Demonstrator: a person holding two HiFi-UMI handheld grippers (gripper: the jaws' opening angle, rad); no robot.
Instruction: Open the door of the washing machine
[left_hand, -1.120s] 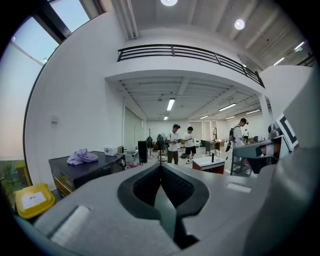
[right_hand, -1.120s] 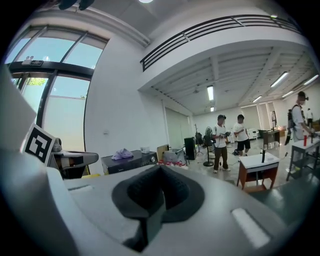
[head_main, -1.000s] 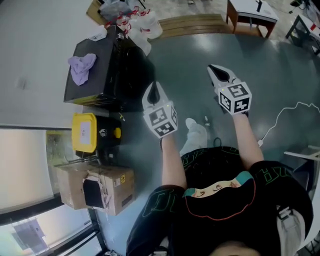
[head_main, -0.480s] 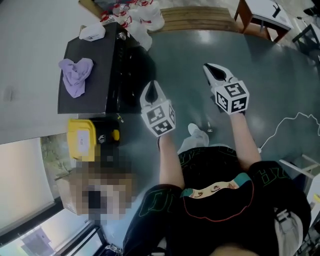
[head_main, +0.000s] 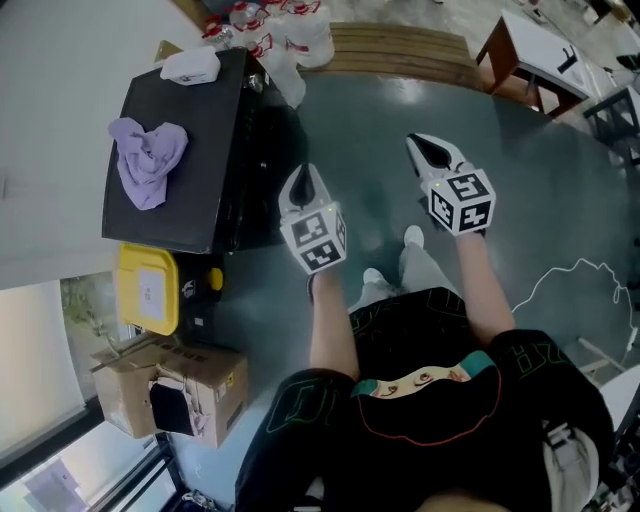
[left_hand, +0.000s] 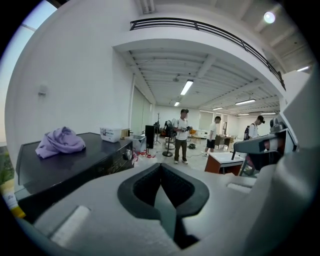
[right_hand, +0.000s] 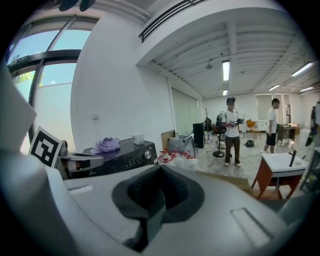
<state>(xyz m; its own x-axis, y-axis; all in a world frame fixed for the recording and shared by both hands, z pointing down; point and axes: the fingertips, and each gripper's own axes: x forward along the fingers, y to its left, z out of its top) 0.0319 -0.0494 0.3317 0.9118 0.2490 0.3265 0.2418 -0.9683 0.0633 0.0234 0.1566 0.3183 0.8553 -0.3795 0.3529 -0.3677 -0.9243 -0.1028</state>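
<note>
The black washing machine (head_main: 180, 150) stands at the upper left of the head view, its front face (head_main: 256, 165) turned toward me; the door itself is not visible from above. A purple cloth (head_main: 146, 158) and a small white box (head_main: 191, 66) lie on its top. My left gripper (head_main: 306, 180) is shut and empty, hanging just right of the machine's front, apart from it. My right gripper (head_main: 431, 149) is also shut and empty, farther right over the floor. In the left gripper view the machine (left_hand: 75, 167) sits left of the closed jaws (left_hand: 161, 176). The right gripper view shows its control panel (right_hand: 122, 156).
A yellow-lidded container (head_main: 148, 290) and a cardboard box (head_main: 175, 392) sit beside the machine, nearer me. Plastic bags (head_main: 292, 40) and a wooden platform (head_main: 400, 45) lie beyond it. A table (head_main: 535, 50) and a white cable (head_main: 570, 272) are at the right. People (left_hand: 181, 135) stand far off.
The person has stepped forward, so the washing machine sits lower and closer in the head view. Both grippers have travelled along with the body and stay shut and empty.
</note>
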